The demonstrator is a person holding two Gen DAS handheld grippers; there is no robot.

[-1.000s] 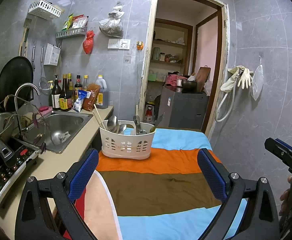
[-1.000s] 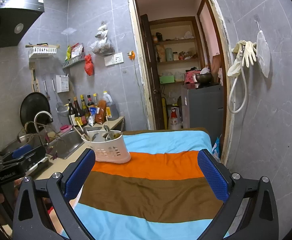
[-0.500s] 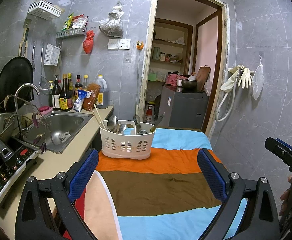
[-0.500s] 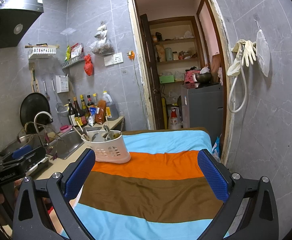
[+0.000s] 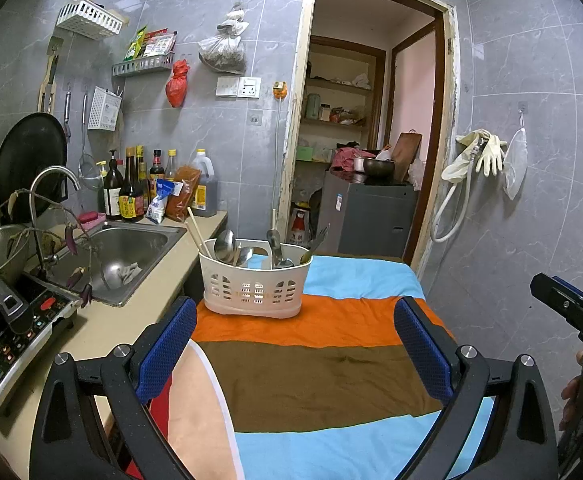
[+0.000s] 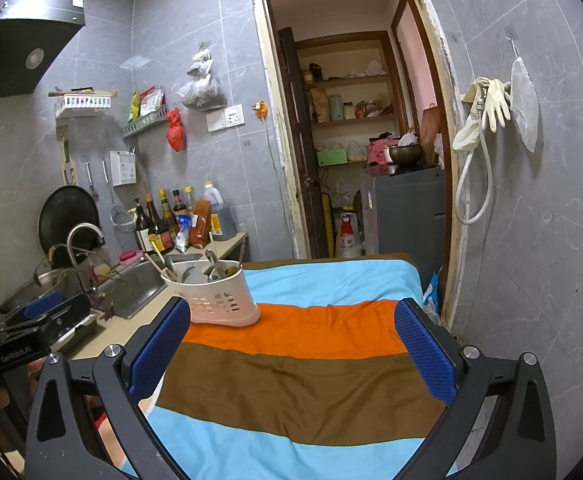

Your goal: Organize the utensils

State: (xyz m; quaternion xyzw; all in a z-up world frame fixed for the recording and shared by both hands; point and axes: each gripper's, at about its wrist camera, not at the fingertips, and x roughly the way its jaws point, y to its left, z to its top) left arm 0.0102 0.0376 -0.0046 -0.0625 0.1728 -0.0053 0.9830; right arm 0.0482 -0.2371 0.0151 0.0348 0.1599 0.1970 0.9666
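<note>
A cream plastic utensil caddy (image 5: 254, 285) (image 6: 215, 300) stands on the orange stripe of a striped cloth (image 5: 331, 364) (image 6: 311, 380) over the table. Spoons (image 5: 227, 246), chopsticks (image 5: 196, 232) and other metal utensils stick up out of it. My left gripper (image 5: 295, 348) hangs open above the cloth, well short of the caddy, nothing between its blue pads. My right gripper (image 6: 291, 352) is open too, with the caddy ahead and to its left. Each gripper's body shows at the edge of the other's view.
A counter runs along the left with a steel sink (image 5: 123, 248), a curved tap (image 5: 51, 184), sauce bottles (image 5: 131, 196) and an induction cooker (image 5: 15, 328). An open doorway (image 5: 371, 140) lies beyond the table. Gloves and a hose (image 5: 475, 160) hang on the right wall.
</note>
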